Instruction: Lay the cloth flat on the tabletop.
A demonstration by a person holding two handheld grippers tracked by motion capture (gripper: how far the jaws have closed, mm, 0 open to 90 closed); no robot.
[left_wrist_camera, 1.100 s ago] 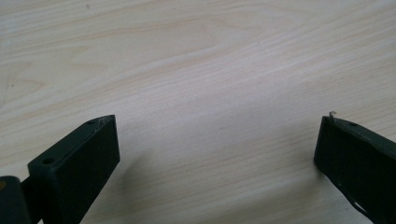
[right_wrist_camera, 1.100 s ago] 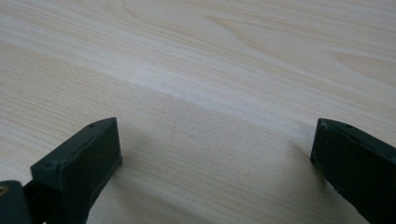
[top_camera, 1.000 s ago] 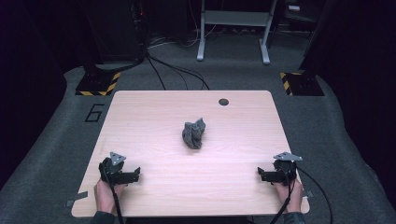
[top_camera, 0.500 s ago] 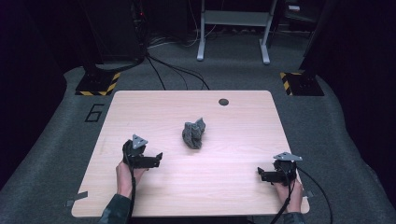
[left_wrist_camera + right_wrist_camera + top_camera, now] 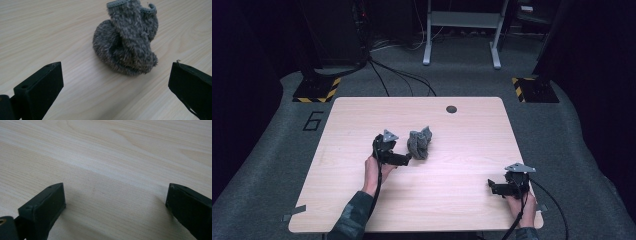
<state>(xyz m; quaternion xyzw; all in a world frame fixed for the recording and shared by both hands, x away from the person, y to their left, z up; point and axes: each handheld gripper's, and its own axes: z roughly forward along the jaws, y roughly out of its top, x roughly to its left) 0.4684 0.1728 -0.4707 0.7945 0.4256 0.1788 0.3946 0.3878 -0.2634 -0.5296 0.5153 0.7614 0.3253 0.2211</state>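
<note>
At counter [image 5: 362,200] centre, the fuzzy grey sock [image 5: 419,142] lies bunched at 3 o'clock of the left gripper [image 5: 404,159], jaws spread. Right gripper [image 5: 493,187]: spread, idle. Risk: shallow closure pushes the sock away.

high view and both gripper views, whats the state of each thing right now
left gripper: open, jaws wide apart, close beside the sock, not gripping it
right gripper: open, low over bare wood near the table's front right corner, holding nothing
sock: grey and fuzzy, crumpled in a heap, lying loose on the table
table: light wood, with a small dark round hole near its far edge
</note>
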